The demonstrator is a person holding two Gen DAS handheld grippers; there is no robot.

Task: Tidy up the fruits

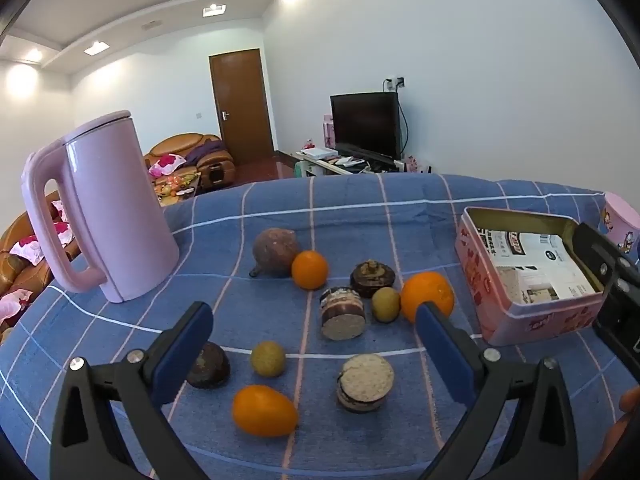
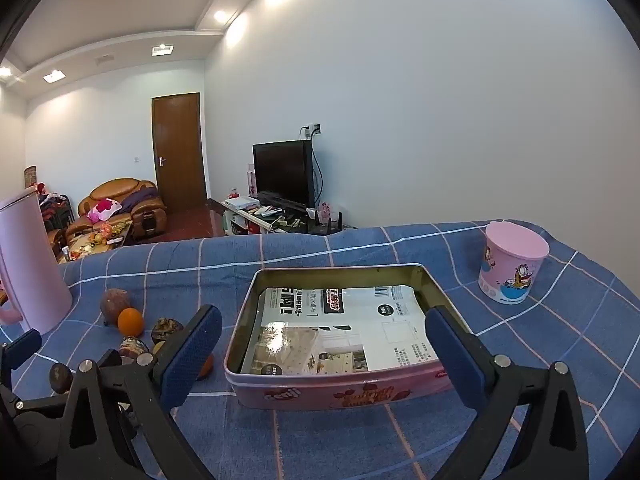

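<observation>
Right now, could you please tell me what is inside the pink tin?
The pink tin holds only printed paper sheets lying flat on its bottom; no fruit is in it. Whatever lies beneath the sheets is covered.

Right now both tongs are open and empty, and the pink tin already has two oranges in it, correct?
Not quite. The pink tin holds only printed paper, no fruit, as the right wrist view shows. The oranges lie on the blue cloth. Both tongs are open and empty.

Checked blue tablecloth (image 1: 400, 196); fruits (image 1: 310, 270), kettle (image 1: 108, 208), tin (image 2: 340, 394), cup (image 2: 512, 268)
</observation>
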